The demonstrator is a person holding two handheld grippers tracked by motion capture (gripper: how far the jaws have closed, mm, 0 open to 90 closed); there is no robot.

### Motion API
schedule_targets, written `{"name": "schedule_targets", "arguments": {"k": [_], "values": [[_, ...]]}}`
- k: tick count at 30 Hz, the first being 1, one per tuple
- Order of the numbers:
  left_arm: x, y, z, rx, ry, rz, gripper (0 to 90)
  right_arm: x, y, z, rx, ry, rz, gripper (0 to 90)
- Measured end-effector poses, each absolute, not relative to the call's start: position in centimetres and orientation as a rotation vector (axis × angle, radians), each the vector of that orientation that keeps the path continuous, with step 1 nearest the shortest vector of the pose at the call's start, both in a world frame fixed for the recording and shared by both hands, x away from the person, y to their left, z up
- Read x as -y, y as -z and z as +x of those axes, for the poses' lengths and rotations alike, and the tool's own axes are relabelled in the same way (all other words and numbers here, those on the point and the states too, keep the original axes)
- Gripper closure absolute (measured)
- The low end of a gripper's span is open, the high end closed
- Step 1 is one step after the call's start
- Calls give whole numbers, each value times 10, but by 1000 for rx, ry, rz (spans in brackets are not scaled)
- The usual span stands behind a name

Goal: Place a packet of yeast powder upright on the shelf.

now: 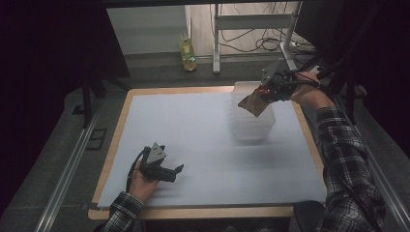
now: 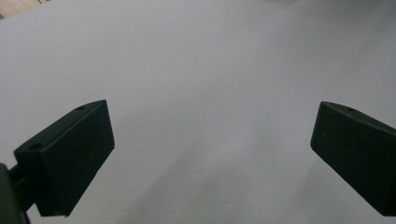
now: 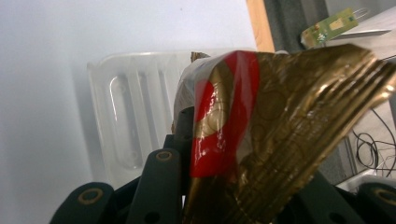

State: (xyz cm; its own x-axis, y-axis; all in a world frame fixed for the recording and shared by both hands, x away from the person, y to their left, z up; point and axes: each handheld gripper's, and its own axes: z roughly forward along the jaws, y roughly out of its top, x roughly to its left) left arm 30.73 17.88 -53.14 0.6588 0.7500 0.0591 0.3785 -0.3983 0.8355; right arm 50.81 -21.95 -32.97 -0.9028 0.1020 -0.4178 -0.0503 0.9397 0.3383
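The right hand-held gripper (image 1: 265,93) is clamped on a crinkled gold-and-red foil packet (image 3: 280,135) above the clear ribbed plastic tub (image 1: 251,128), seemingly not yet dropped in; the left hand-held gripper (image 2: 212,154) rests open on the tabletop (image 1: 193,125).

The packet (image 3: 280,121) is glossy, crinkled gold foil with a shiny red band, and the bin (image 3: 126,116) beneath it is ribbed, translucent plastic. A matt white sheet (image 1: 193,130) covers the wood-edged surface (image 1: 116,140); both claws' jaws are matt black.

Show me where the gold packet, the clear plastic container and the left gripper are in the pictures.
gold packet (image 3: 289,121), right gripper view, on its crinkled gold face.
clear plastic container (image 1: 251,129), high view, on its near wall.
left gripper (image 1: 178,170), high view, midway between its jaw tips.
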Motion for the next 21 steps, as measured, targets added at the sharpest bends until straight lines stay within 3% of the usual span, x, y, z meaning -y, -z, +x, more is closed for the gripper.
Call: {"name": "schedule_targets", "arguments": {"k": [21], "values": [[-179, 533, 308, -879, -539, 2036, 0, 210, 341, 517, -2742, -349, -65, 731]]}}
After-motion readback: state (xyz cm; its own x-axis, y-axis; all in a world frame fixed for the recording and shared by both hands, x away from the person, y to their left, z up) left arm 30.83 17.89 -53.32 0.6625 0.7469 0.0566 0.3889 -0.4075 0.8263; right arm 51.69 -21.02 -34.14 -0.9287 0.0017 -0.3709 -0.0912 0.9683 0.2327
